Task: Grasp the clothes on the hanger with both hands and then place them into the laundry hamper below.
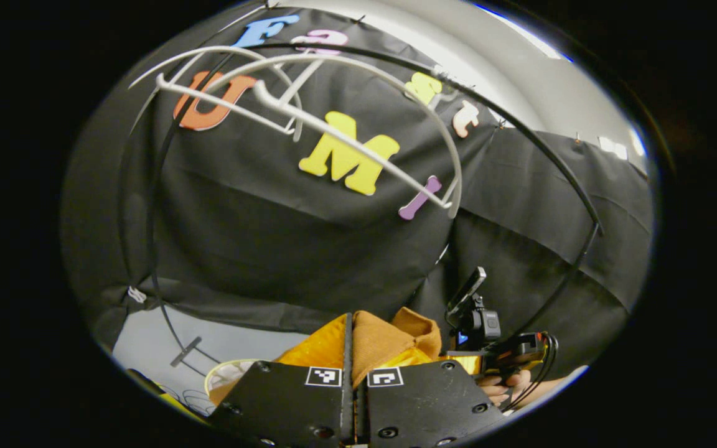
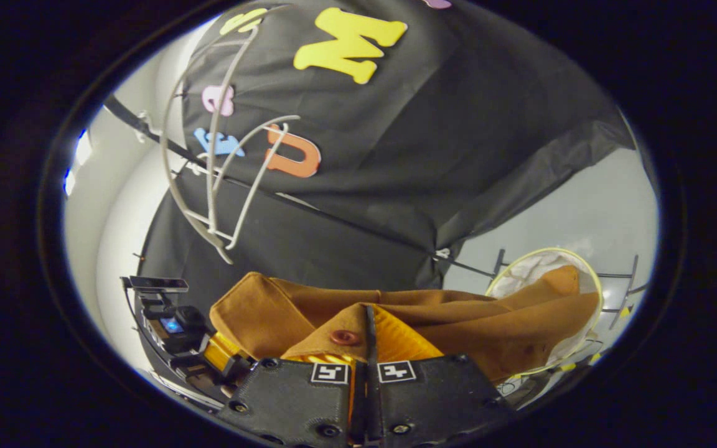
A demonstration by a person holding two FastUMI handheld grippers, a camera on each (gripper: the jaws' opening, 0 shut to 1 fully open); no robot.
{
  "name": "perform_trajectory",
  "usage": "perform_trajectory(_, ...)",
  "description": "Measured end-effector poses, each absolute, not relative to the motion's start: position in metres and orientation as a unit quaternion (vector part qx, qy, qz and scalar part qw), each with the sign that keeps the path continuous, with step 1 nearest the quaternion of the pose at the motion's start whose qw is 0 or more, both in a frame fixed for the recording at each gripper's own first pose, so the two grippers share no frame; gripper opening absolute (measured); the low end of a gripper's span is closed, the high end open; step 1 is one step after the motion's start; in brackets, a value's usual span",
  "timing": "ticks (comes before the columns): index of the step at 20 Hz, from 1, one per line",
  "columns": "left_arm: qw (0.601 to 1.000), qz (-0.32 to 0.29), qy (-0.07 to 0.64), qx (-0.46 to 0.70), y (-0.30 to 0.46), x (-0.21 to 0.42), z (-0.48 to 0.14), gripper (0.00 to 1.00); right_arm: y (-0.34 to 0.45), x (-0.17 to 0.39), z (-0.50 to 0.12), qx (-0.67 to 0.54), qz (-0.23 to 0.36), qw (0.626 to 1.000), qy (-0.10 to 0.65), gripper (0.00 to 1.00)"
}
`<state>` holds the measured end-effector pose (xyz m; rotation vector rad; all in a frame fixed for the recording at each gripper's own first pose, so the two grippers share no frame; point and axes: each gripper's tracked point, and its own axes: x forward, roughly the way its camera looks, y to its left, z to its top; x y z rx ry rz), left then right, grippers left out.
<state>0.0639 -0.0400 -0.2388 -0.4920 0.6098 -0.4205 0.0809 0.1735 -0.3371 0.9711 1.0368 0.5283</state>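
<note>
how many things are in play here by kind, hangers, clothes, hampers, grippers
hangers: 2
brown garment: 1
laundry hamper: 1
grippers, left gripper and right gripper: 2
total: 6

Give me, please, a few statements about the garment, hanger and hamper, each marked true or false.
1. The garment still hangs on the hanger. False: the hanger is bare.
2. Both grippers are shut on the garment. True: left gripper, right gripper.
3. Part of the garment drapes over the hamper rim. True.
4. The hamper sits above the hanger. False: it sits lower, beside the garment.
</note>
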Motion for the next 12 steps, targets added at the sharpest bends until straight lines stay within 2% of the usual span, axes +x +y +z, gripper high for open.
perform_trajectory(7,0.885,-0.172,0.376,-0.216,-0.032,0.065,-0.323,0.01,0.161,0.079,-0.429,0.386,0.159,0.732,0.539,0.04)
perform_trajectory(12,0.866,-0.114,0.456,-0.173,-0.018,0.049,-0.365,0.01,0.135,0.09,-0.497,0.321,0.055,0.739,0.59,0.05)
